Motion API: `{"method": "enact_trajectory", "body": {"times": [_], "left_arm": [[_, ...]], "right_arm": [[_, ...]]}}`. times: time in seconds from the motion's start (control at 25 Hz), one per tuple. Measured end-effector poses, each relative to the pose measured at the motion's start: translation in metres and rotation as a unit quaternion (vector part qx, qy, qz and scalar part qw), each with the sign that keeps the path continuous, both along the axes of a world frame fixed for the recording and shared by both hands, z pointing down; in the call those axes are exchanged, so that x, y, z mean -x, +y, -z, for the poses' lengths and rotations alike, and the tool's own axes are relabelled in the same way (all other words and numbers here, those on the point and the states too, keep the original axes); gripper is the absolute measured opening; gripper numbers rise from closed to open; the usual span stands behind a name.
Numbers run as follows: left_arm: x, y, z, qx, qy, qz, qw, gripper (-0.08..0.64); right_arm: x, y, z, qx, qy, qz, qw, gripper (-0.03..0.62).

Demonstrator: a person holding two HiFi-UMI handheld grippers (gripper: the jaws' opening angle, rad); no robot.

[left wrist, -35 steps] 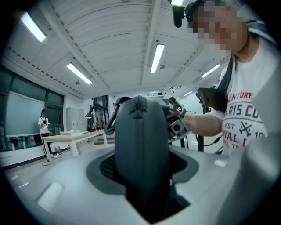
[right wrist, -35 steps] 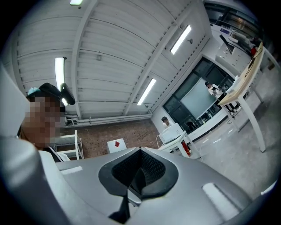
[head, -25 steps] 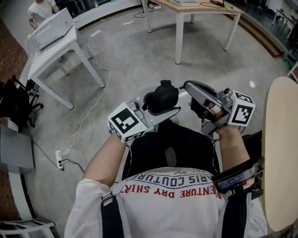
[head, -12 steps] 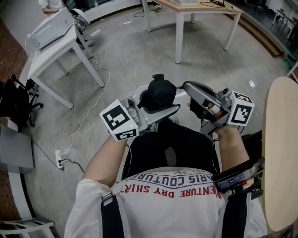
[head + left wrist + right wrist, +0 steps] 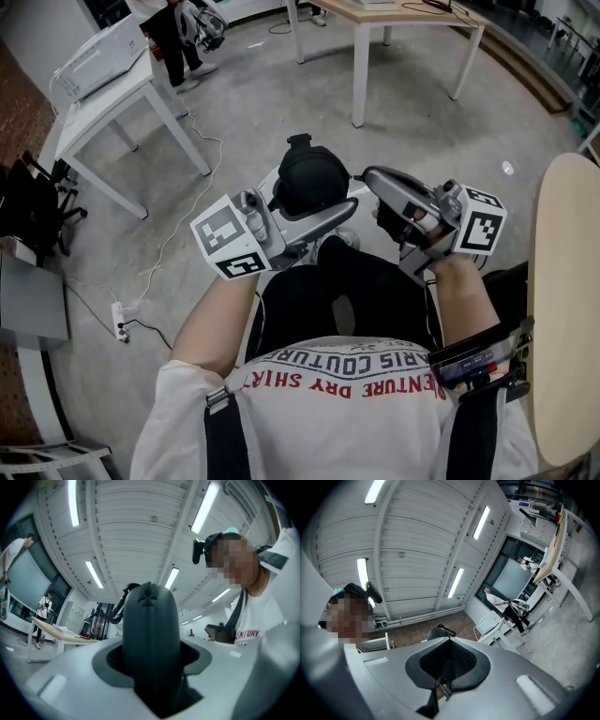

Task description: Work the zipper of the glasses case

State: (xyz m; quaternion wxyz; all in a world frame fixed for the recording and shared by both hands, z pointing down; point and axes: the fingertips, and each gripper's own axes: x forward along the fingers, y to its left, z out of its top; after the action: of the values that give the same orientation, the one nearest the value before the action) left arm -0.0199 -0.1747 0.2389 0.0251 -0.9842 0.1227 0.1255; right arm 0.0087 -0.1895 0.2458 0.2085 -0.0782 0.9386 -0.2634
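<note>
Black glasses case [image 5: 309, 178] sits clamped in the left gripper [image 5: 317, 199] above the person's lap, its long axis along the jaws and its looped end pointing outward. The right gripper [image 5: 372, 178] is pinched closed beside it.

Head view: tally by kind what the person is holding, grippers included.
Grippers: 2 (left gripper, right gripper)
Glasses case: 1, black, clamped in the left gripper; the right gripper pinches its zipper pull
Total: 3
</note>
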Motion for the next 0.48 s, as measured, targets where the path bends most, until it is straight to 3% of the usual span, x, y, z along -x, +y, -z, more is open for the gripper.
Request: {"method": "enact_trajectory", "body": {"times": [0.48], "left_arm": [[0.010, -0.002, 0.025, 0.028, 0.086, -0.024, 0.9957, 0.250]], "right_arm": [[0.002, 0.002, 0.001, 0.001, -0.010, 0.008, 1.000, -0.002]]}}
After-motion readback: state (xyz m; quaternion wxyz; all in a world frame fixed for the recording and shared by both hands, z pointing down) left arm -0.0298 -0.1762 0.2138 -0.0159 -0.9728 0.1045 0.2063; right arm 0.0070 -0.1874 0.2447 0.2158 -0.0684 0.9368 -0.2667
